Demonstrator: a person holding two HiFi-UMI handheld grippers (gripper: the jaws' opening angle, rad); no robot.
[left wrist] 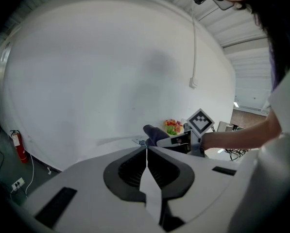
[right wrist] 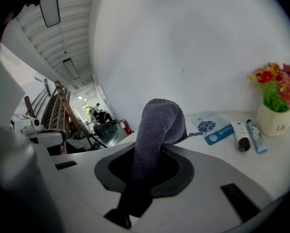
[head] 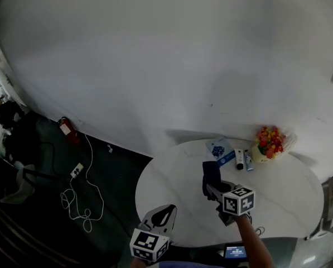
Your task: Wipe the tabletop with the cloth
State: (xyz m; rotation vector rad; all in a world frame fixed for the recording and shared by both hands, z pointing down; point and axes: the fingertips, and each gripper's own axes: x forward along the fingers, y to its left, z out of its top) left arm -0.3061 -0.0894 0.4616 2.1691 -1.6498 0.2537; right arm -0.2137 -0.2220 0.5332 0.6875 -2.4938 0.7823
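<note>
Left tongs (head: 167, 208): low at the near edge of the round white bench (head: 289, 194), pointing away from the person. The jaws are pressed together with nothing between them.
Right tongs (head: 210, 184): out over the middle of the bench, at the end of a bare forearm (head: 256, 244). The jaws are squeezed on the cloth.
Cloth (right wrist: 157, 123): dark grey, pinched between the right tongs' jaws. A rounded fold sticks out past the tips. It is apart from the left tongs. I cannot tell if it touches the bench.
Vase (head: 259, 154): pale, at the far side of the bench, with red and yellow flowers (head: 270, 139) in it.
Beside the vase: two small tubes (head: 243, 159) lying side by side, then a blue and white leaflet (head: 221, 148).
</note>
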